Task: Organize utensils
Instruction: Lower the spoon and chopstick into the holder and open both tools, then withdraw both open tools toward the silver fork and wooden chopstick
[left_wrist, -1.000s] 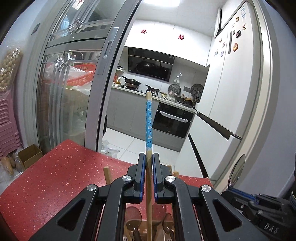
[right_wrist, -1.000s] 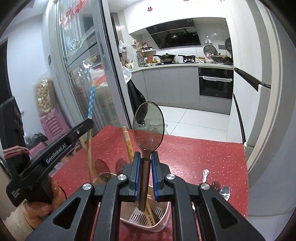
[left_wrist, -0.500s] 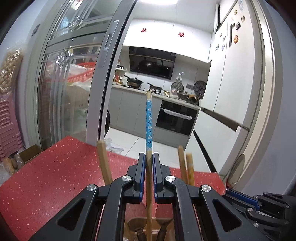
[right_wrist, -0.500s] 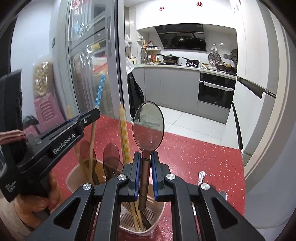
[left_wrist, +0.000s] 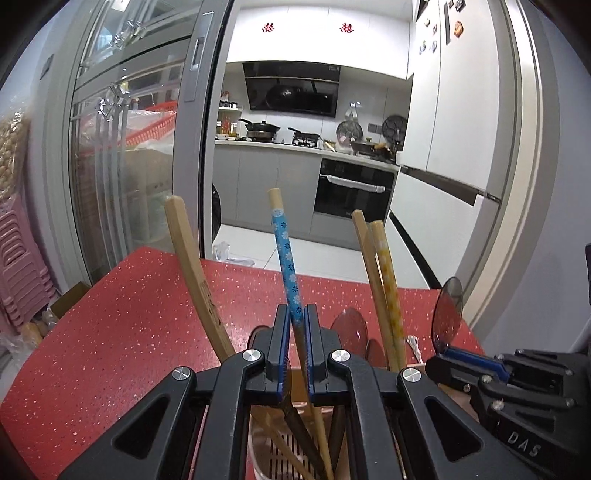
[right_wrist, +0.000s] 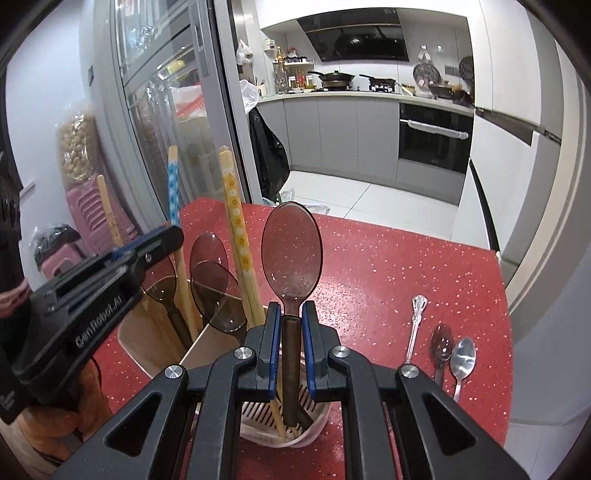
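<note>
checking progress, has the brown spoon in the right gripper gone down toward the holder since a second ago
Yes. The brown spoon has sunk: the utensil holder now surrounds its handle tip, against the red table.

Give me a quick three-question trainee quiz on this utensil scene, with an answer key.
1. True or false: the right tongs are shut on a brown spoon.
2. What do the left tongs hold? A) a metal fork B) the blue flowered chopstick C) nothing
3. How many utensils lie on the red table to the right of the utensil holder?

Key: 1 true. 2 B. 3 three: a silver-handled utensil, a dark spoon and a silver spoon.
</note>
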